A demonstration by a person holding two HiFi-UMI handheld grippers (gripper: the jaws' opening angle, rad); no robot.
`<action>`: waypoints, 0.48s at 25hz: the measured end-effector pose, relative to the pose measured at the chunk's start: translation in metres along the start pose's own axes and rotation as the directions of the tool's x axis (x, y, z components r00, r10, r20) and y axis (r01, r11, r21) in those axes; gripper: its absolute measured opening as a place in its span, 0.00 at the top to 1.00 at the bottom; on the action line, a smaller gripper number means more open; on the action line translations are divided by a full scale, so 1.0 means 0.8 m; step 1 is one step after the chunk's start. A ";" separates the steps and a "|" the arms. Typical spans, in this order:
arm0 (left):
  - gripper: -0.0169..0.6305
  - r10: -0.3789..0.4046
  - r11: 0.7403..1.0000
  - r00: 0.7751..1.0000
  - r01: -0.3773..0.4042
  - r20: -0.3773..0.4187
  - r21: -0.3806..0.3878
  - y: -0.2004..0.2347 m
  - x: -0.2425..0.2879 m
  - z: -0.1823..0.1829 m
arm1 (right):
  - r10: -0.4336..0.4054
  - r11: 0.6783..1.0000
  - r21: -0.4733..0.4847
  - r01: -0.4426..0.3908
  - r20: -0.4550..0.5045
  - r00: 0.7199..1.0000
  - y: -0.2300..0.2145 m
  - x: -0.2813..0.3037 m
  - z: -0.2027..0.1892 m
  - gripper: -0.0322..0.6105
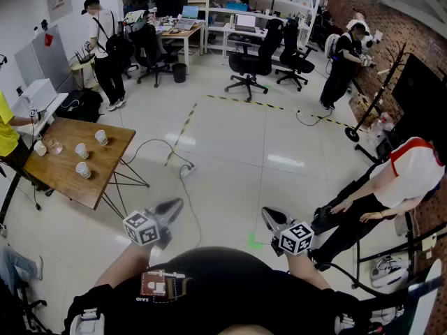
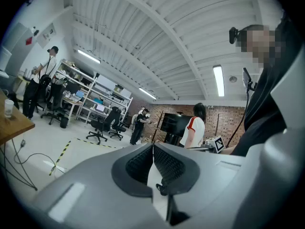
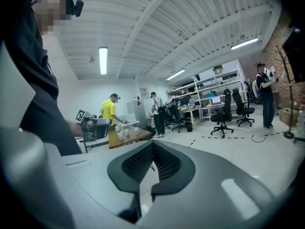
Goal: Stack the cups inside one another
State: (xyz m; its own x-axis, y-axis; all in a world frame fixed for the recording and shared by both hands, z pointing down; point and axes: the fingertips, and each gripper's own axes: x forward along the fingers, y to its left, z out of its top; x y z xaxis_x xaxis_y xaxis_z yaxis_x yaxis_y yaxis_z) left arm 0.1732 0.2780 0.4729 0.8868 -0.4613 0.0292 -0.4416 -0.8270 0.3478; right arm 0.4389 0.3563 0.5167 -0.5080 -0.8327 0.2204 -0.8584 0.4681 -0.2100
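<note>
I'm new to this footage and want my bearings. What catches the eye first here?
Two grey grippers with marker cubes, the left gripper and the right gripper, stand out low in the head view, both shut and empty above the pale floor. Further left, a brown wooden table carries several small pale cups, standing apart and unstacked, with a person in a yellow shirt beside it.

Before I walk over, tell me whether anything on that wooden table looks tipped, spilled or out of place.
Nothing stands out. The cups stand upright and apart on the wooden table, with no spill visible. Only note: a cable trails across the floor beside it.
</note>
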 end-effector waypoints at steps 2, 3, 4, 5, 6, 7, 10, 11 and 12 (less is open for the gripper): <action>0.96 0.004 1.000 1.000 -0.004 0.005 -0.006 -0.013 0.013 -0.007 | 0.008 1.000 -0.012 -0.008 -0.005 1.000 -0.013 -0.011 0.000 0.93; 0.96 0.005 1.000 1.000 -0.005 0.008 -0.009 -0.019 0.020 -0.010 | 0.011 1.000 -0.017 -0.011 -0.007 1.000 -0.020 -0.016 0.000 0.93; 0.96 0.006 1.000 1.000 -0.006 0.012 -0.012 -0.024 0.026 -0.012 | 0.014 1.000 -0.022 -0.014 -0.009 1.000 -0.027 -0.020 0.001 0.93; 0.96 0.007 1.000 1.000 -0.006 0.015 -0.017 -0.027 0.032 -0.014 | 0.016 1.000 -0.025 -0.017 -0.011 1.000 -0.033 -0.023 0.001 0.93; 0.96 0.007 1.000 1.000 -0.007 0.016 -0.022 -0.029 0.036 -0.016 | 0.017 0.999 -0.027 -0.017 -0.014 1.000 -0.039 -0.024 0.002 0.93; 0.96 0.007 1.000 1.000 -0.007 0.015 -0.028 -0.030 0.040 -0.017 | 0.016 1.000 -0.027 -0.016 -0.017 1.000 -0.044 -0.024 0.001 0.93; 0.96 0.007 0.999 1.000 -0.007 0.010 -0.037 -0.023 0.046 -0.018 | 0.011 1.000 -0.020 -0.012 -0.023 1.000 -0.053 -0.018 0.000 0.93; 0.96 0.007 0.999 1.000 -0.007 0.010 -0.038 -0.017 0.048 -0.017 | 0.010 1.000 -0.019 -0.011 -0.025 1.000 -0.056 -0.013 0.000 0.93; 0.96 0.006 0.999 1.000 -0.005 0.012 -0.039 -0.009 0.051 -0.015 | 0.008 1.000 -0.019 -0.009 -0.026 1.000 -0.059 -0.007 0.001 0.93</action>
State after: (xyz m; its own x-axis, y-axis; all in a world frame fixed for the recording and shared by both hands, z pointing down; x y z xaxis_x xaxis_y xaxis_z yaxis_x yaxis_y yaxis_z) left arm 0.2146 0.2690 0.4830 0.8825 -0.4698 0.0198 -0.4406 -0.8115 0.3838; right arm 0.4821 0.3385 0.5246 -0.5167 -0.8208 0.2437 -0.8551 0.4808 -0.1937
